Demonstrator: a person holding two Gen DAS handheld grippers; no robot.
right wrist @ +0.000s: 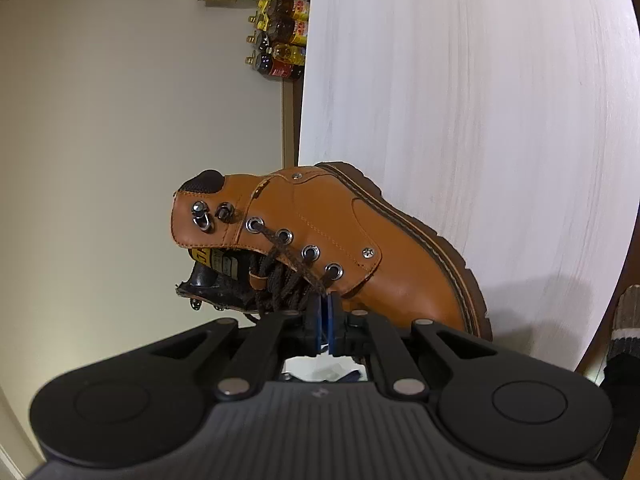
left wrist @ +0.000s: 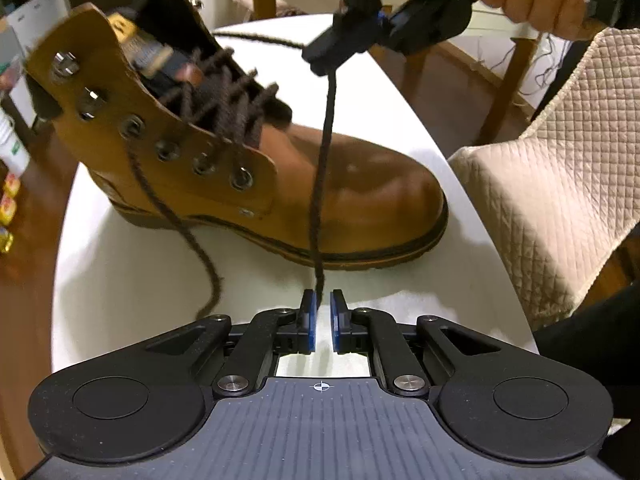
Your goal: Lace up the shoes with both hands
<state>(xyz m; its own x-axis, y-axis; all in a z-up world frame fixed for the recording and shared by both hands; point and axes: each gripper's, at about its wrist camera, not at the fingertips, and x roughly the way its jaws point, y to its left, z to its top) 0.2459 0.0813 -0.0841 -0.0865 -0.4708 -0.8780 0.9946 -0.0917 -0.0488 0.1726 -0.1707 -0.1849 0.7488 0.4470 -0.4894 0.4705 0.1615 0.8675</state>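
Tan leather boot [left wrist: 240, 168] lies at ten o'clock on the white tabletop [left wrist: 120, 280], lower eyelets laced. At six, the left tool [left wrist: 323, 320] stands slightly parted around the lace [left wrist: 326, 140], not pinching. At one, the right tool [left wrist: 320, 62] pinches it taut, likely for a handover.

You have a white table [left wrist: 120, 280] on a brown wooden floor [left wrist: 24, 300]. A chair with a quilted beige cover [left wrist: 560, 180] stands just beside it, bottles [right wrist: 282, 40] line the plain cream wall [right wrist: 120, 120], and wooden furniture legs [left wrist: 504, 80] stand behind.
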